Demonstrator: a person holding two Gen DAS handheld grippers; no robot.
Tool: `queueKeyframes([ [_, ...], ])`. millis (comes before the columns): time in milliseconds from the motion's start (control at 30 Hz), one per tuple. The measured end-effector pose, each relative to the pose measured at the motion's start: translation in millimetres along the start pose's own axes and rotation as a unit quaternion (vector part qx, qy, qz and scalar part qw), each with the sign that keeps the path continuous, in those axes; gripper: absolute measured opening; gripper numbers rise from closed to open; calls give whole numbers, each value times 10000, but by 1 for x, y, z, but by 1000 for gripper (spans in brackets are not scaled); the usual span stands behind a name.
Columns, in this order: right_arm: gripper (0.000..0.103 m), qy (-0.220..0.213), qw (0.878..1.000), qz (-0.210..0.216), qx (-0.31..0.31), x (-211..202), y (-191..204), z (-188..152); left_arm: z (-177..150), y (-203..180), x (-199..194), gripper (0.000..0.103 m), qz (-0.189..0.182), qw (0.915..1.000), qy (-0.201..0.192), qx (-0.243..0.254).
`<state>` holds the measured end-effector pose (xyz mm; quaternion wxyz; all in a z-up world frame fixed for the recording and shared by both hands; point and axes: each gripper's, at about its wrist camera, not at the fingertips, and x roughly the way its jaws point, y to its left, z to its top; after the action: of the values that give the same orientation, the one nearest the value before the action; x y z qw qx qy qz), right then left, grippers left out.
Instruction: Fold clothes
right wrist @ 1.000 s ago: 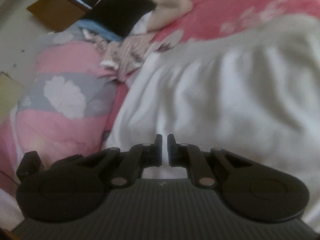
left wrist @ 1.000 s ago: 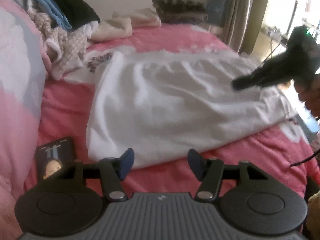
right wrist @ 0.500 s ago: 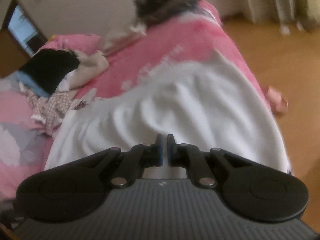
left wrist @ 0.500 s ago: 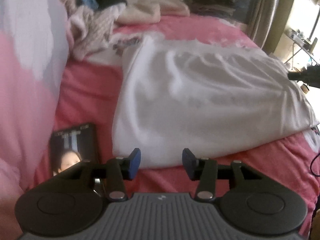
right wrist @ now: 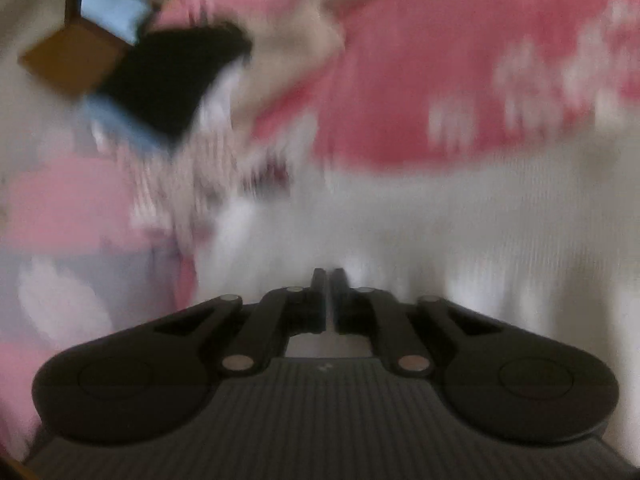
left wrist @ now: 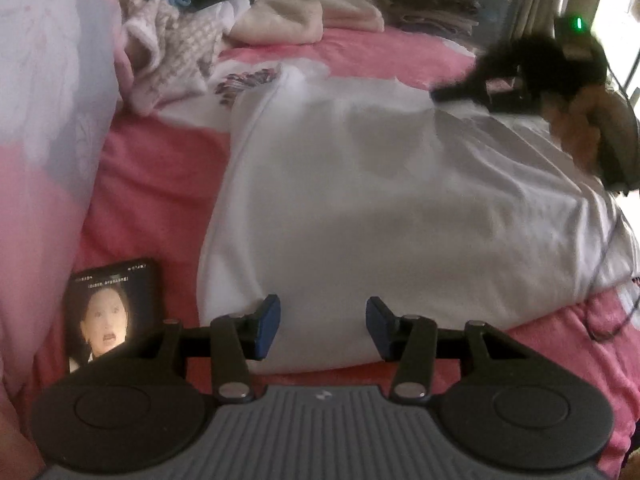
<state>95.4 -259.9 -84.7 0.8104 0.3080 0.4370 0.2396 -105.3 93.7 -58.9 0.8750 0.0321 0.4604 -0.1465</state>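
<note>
A white garment [left wrist: 380, 184] lies spread flat on the pink bed [left wrist: 160, 184]. My left gripper [left wrist: 322, 326] is open, its blue pads over the garment's near hem, holding nothing. My right gripper [right wrist: 329, 300] is shut with nothing visible between the fingers; it hovers over the white garment [right wrist: 460, 232] in a blurred view. The right gripper also shows in the left wrist view [left wrist: 452, 94], above the garment's far right part.
A phone [left wrist: 110, 312] with a lit screen lies left of the garment. A pile of unfolded clothes [left wrist: 172, 40] sits at the back left. Folded items [left wrist: 312, 16] and a dark folded stack [left wrist: 424, 4] lie along the far edge. A pink duvet [left wrist: 44, 120] rises at left.
My right gripper swung away to the right and has come back over the garment's far part, still shut. My left gripper stays near the hem, open.
</note>
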Motion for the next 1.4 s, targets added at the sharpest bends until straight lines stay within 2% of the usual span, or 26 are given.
queueKeyframes([
  [67, 5, 213, 9983, 200, -498, 4, 23, 1, -1, 2, 0, 50, -50, 10000, -9, -20],
  [133, 5, 880, 9919, 548, -737, 24, 43, -10, -2, 5, 1, 51, -96, 9999, -14, -55],
  [167, 5, 1185, 9876, 608, -833, 39, 50, -15, -2, 5, 1, 52, -110, 9999, -15, -66],
  [233, 5, 1454, 9829, 502, -1009, 72, 62, -15, -3, 4, 2, 54, -121, 9999, -30, -36],
  [300, 2, 1403, 9857, 321, -876, 101, 62, -4, -2, 5, 2, 54, -150, 9999, -34, -69],
  [400, 0, 696, 9970, 221, -262, 107, 52, 26, -2, 7, 1, 54, -204, 9997, -35, -148],
  [433, 5, 441, 9988, 208, -48, 107, 48, 36, -2, 8, 0, 54, -222, 9996, -35, -174],
  [467, 5, 290, 9993, 248, 35, 104, 48, 43, -2, 9, 0, 54, -239, 9995, -35, -200],
  [533, 5, 547, 9970, 477, -266, 99, 60, 42, -1, 11, -1, 54, -275, 9993, -36, -253],
  [633, 5, 1503, 9827, 847, -675, 110, 80, 19, 0, 13, -2, 54, -326, 9989, -36, -340],
  [700, 5, 1865, 9739, 988, -830, 126, 91, 3, 2, 14, -2, 54, -334, 9987, -46, -395],
  [767, 5, 1866, 9737, 948, -902, 148, 100, -2, 2, 13, -1, 55, -336, 9985, -66, -416],
  [900, 0, 1298, 9864, 998, -115, 174, 91, 14, 2, 11, -5, 55, -298, 9986, -95, -423],
  [1000, 5, 935, 9911, 938, -99, 158, 94, 22, 2, 12, -8, 55, -270, 9984, -118, -478],
  [1133, 5, 934, 9883, 1204, -52, 122, 93, 22, 5, 14, -12, 55, -233, 9981, -204, -536],
  [1200, 5, 1056, 9835, 1456, 176, 94, 85, 12, 6, 14, -14, 55, -208, 9980, -241, -543],
  [1267, 5, 1149, 9812, 1499, 393, 67, 72, -1, 7, 13, -14, 55, -175, 9981, -249, -532],
  [1333, 6, 1190, 9794, 1436, 767, 46, 51, -12, 8, 11, -15, 55, -141, 9982, -250, -524],
  [1400, 6, 1062, 9817, 1105, 1129, 32, 23, -17, 10, 9, -13, 55, -92, 9983, -258, -505],
])
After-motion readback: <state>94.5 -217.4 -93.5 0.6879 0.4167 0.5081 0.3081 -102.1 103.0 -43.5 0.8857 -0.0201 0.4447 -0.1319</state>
